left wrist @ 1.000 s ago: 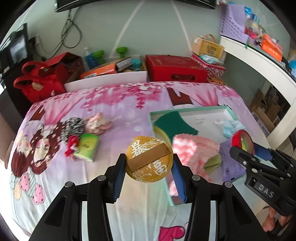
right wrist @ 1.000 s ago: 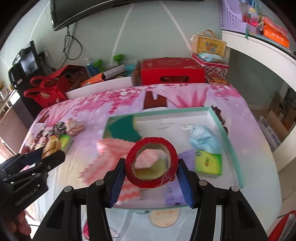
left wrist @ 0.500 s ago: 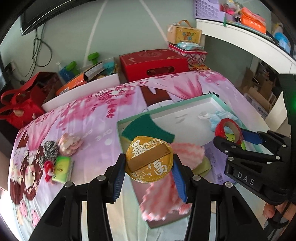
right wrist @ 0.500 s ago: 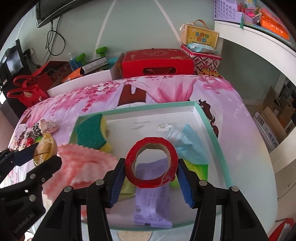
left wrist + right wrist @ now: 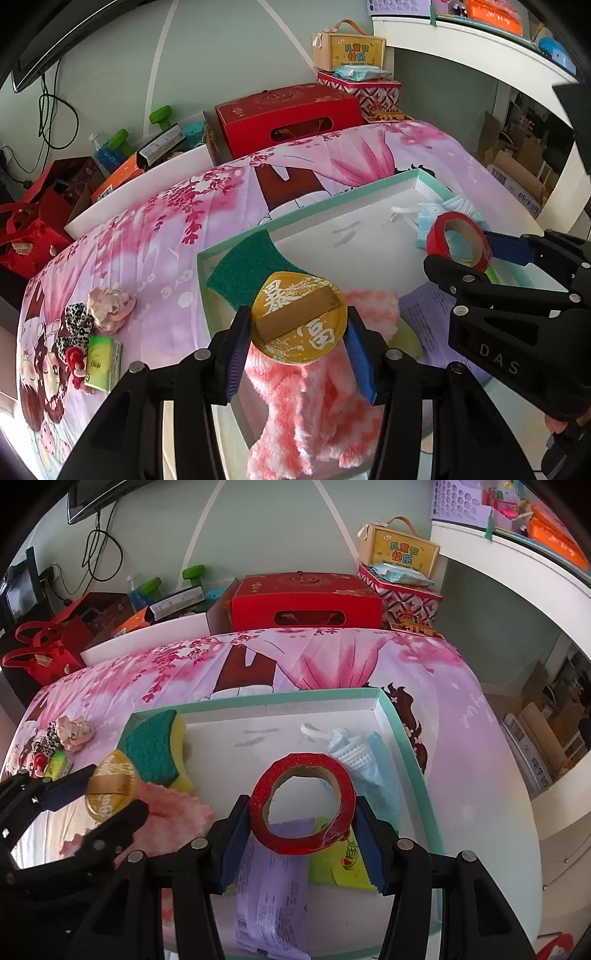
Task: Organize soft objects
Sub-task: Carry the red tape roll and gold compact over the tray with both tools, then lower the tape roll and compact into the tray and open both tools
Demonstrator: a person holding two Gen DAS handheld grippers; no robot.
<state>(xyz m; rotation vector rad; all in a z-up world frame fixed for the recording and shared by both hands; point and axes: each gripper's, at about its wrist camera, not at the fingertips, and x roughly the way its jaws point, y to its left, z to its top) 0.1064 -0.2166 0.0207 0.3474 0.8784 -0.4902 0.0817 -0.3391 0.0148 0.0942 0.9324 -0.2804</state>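
Note:
My left gripper [image 5: 297, 326] is shut on a round gold disc [image 5: 299, 317] and holds it over the near left part of the teal-rimmed white tray [image 5: 332, 206]. My right gripper [image 5: 303, 812] is shut on a red tape roll [image 5: 303, 805] above the tray's [image 5: 406, 738] near middle. In the tray lie a green and yellow sponge [image 5: 155, 749], a pink fluffy cloth [image 5: 317, 398], a blue face mask [image 5: 369, 760], a purple packet [image 5: 273, 878] and a green tissue pack [image 5: 340, 860]. The right gripper and tape roll [image 5: 458, 240] also show in the left wrist view.
On the pink bedsheet [image 5: 166, 236] left of the tray lie a pink scrunchie [image 5: 110, 302], a leopard scrunchie [image 5: 77, 321], a small red item [image 5: 74, 358] and a green tissue pack [image 5: 101, 363]. A red box [image 5: 306, 602] stands behind the bed, red bags [image 5: 48, 653] at left.
Both grippers have moved to the right and closer over the tray, each still holding its object. The loose items on the sheet have slid towards the left of both views.

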